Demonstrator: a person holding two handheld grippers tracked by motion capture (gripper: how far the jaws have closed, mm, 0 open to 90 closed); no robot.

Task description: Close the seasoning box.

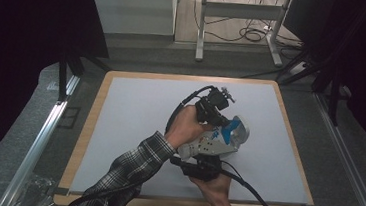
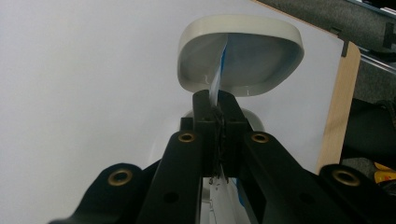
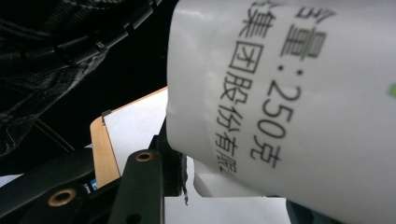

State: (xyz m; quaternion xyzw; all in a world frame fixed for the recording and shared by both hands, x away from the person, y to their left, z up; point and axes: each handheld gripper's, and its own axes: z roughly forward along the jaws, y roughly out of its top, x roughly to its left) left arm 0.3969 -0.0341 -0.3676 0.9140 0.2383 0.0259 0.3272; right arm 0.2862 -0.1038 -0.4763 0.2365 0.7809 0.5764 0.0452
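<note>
Fingers of the left gripper [image 2: 217,105] are closed tight on a thin white-and-blue edge of a plastic package [image 1: 211,144], pinching it flat between the two black pads. Fingers of the right gripper [image 3: 175,163] press against the white body of the same package, seen very close in the right gripper view, with black printed characters and the number 250 on it; how far they are open cannot be told, since one side is hidden behind the package.

In the high view, the package is held above the middle of the pale grey surface [image 1: 135,114], slightly right of centre, lying roughly level between the two hands. Just beyond its far end sits a shallow white dish [image 2: 240,58] with rounded corners, resting on the surface; the pinched edge points towards its hollow.

A plaid sleeve [image 1: 130,171] comes in from the bottom left. The surface has a light wooden border [image 1: 85,134], with dark grey matting around it.
</note>
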